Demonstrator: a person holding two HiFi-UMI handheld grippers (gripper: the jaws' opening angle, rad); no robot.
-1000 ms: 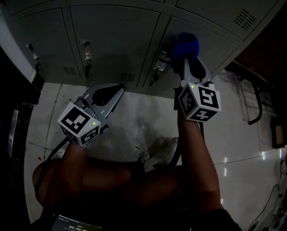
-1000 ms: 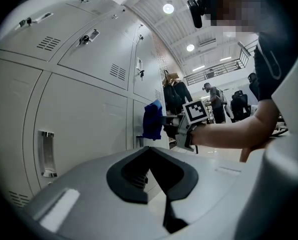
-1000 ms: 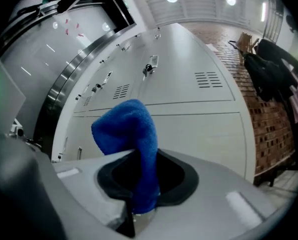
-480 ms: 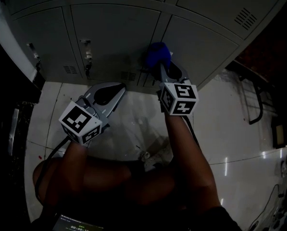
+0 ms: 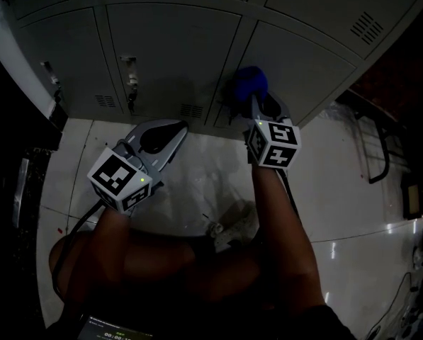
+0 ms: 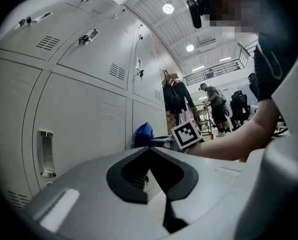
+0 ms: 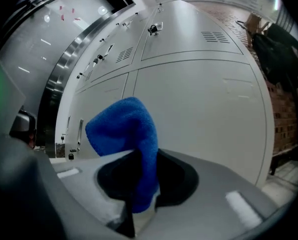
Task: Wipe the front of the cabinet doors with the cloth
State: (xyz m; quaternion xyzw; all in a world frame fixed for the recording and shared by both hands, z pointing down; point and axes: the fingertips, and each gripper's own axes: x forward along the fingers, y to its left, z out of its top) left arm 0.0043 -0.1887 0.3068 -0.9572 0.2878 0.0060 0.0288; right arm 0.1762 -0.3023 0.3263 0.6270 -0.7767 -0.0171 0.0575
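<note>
The head view looks steeply down, in dim light, on the cabinet doors [image 5: 168,48] and floor [image 5: 197,183]. The left hand-held gripper [image 5: 170,127] view faces along the doors from close beside them. The right hand-held gripper [image 5: 259,105] view seems nearly against them. All three views share the blue cloth [image 5: 250,83].

Cabinet: grey metal cabinet doors [image 5: 168,55] with vent slots and small handles span the far side.
Cloth: a bunched blue fuzzy cloth [image 5: 250,83] lies against a door, right of centre.
Right gripper: the right gripper [image 5: 254,102] holds the cloth at its tip.
Left gripper: the left gripper [image 5: 170,127] hangs left of it, over the glossy white tiled floor [image 5: 197,179].
</note>
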